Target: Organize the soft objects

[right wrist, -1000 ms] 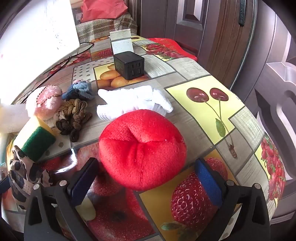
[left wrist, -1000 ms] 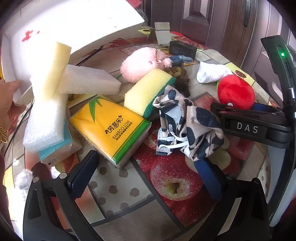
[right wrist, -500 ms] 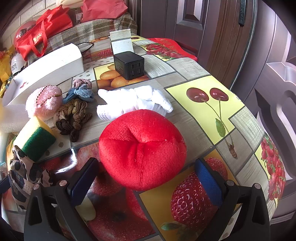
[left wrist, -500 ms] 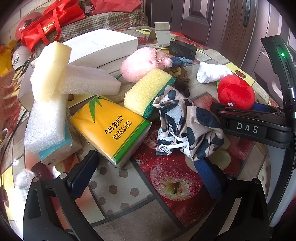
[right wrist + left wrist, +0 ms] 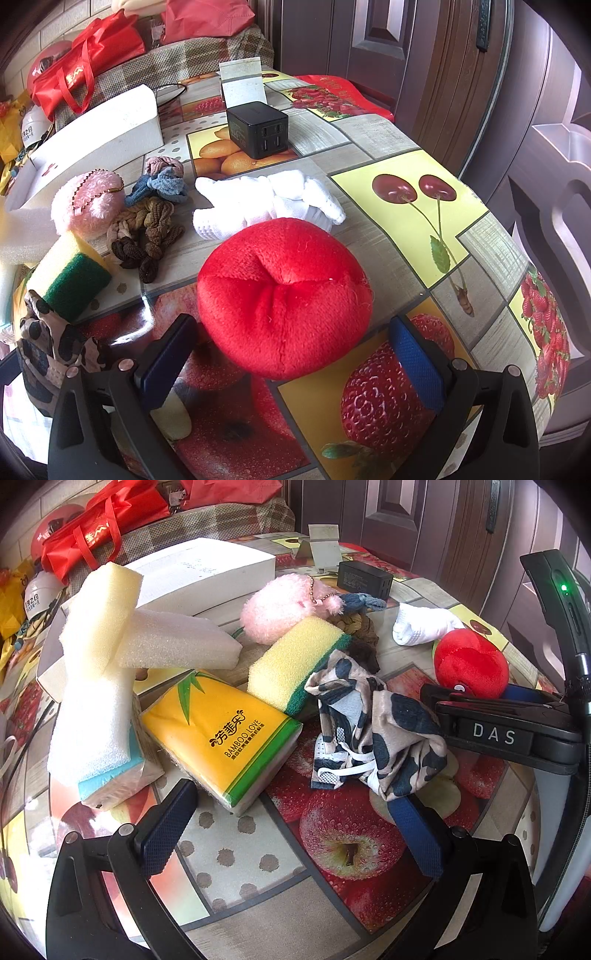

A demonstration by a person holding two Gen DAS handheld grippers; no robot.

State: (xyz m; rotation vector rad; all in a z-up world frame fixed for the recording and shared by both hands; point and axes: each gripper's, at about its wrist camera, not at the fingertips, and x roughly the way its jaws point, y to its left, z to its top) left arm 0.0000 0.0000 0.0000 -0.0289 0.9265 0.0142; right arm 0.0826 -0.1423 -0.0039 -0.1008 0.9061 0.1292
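Left claw (image 5: 291,823) spread wide, held low, nothing between fingers — right claw (image 5: 291,354) likewise spread wide, fingers empty.

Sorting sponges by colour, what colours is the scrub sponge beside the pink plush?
The scrub sponge is yellow foam with a green scouring layer, clearest in the left wrist view.

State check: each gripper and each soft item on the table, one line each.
left gripper: open, holding nothing
right gripper: open, straddling the ball, pads apart from it
red plush ball: resting on table, not gripped
camouflage fabric pouch: crumpled, drawstring loose
yellow tissue pack: sealed, lying tilted
yellow-green sponge: lying tilted
white socks: bunched together
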